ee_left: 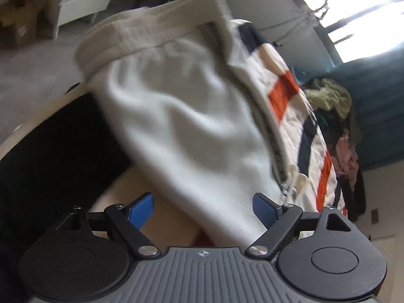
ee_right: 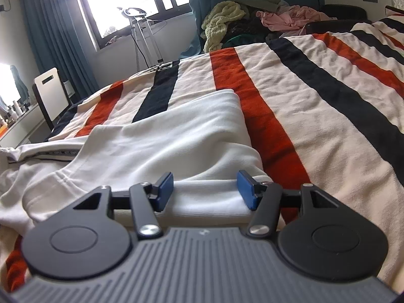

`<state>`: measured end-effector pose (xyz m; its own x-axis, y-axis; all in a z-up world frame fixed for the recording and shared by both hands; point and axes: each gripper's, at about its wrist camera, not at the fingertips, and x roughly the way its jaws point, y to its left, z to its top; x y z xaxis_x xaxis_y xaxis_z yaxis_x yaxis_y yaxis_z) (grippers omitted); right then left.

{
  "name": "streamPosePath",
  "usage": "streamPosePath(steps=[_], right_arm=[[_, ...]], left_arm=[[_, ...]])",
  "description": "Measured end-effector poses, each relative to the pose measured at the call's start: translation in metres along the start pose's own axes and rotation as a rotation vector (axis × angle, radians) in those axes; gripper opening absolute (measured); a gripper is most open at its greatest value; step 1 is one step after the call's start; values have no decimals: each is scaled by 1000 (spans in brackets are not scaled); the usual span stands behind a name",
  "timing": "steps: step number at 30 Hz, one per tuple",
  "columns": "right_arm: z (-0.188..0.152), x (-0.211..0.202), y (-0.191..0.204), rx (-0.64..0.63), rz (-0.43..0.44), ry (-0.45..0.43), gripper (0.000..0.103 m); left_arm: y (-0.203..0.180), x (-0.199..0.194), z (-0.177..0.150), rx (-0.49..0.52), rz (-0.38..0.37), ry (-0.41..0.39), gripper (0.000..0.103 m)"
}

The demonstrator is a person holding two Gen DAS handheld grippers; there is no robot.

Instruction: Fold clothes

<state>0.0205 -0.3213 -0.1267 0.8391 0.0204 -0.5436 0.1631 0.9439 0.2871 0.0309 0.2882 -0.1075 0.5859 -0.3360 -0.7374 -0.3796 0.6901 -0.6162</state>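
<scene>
White knit garment [ee_right: 161,136] with a ribbed hem and a dark patterned band along one seam is spread on the bed, over a cream blanket with orange-red and navy stripes [ee_right: 315,106]. In the right wrist view, a folded edge of this garment runs between the jaws of the right gripper [ee_right: 205,189]; the blue pads [ee_right: 246,189] stand apart at either side of the fold, and whether they press on the cloth cannot be told. Ahead of these jaws the white fabric is laid in a broad flat panel, with the orange-red stripe just to its right.

In the left wrist view, which is blurred and tilted, the left gripper [ee_left: 203,208] is seen with its jaws wide apart, and nothing is clamped between its blue pads [ee_left: 141,209]. The white fabric passes in front of and between them without being pinched, its beige ribbed band [ee_left: 151,38] lying at the far end beyond the jaws. To the right of these jaws the striped blanket is visible.

Far beyond both pairs of jaws, a heap of yellow-green, pink and dark clothes [ee_right: 265,20] is piled at the far end of the bed, beside teal curtains [ee_right: 53,32].
</scene>
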Motion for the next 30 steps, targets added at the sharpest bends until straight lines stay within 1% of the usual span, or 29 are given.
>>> streamPosePath(steps=[2, 3, 5, 7, 8, 10, 12, 13, 14, 16, 20, 21, 22, 24, 27, 29, 30], right_arm=[[0, 1, 2, -14, -7, 0, 59], [-1, 1, 3, -21, -11, 0, 60], [-1, 1, 5, -33, -20, -2, 60], [0, 0, 6, -29, -23, -18, 60], [0, -2, 6, -20, -22, -36, 60], [2, -9, 5, -5, -10, -87, 60], [4, -17, 7, -10, 3, -138, 60], [4, -18, 10, -27, 1, -146, 60], [4, -17, 13, -49, -4, -146, 60], [2, -13, 17, -81, -13, -122, 60], [1, -10, 19, -81, 2, -108, 60], [0, -10, 19, -84, 2, -106, 60], [-1, -10, 20, -89, 1, -103, 60], [-2, -5, 20, -95, -2, -77, 60], [-5, 0, 21, -103, -10, -51, 60], [-7, 0, 21, -108, -11, -48, 60], [-7, -3, 21, -103, -5, -48, 60]], left_arm=[[21, 5, 4, -69, -28, -16, 84], [31, 7, 6, -113, -65, -25, 84], [45, 7, 14, -182, -131, -80, 82], [52, 0, 20, -193, -168, -199, 80], [55, -3, 25, -192, -168, -254, 77], [57, -6, 33, -179, -159, -340, 75], [61, -1, 40, -187, -146, -380, 69], [62, 3, 45, -185, -132, -384, 67], [62, 7, 50, -184, -118, -387, 62], [62, 15, 59, -180, -90, -393, 60], [48, 20, 68, -75, 4, -415, 41], [44, 20, 69, -48, 26, -424, 34], [37, 18, 68, -24, 39, -437, 31], [21, 13, 65, 36, 64, -467, 19], [-26, 4, 59, 259, 141, -547, 14], [-58, 0, 53, 378, 176, -588, 13], [-74, -3, 47, 412, 176, -607, 13]])
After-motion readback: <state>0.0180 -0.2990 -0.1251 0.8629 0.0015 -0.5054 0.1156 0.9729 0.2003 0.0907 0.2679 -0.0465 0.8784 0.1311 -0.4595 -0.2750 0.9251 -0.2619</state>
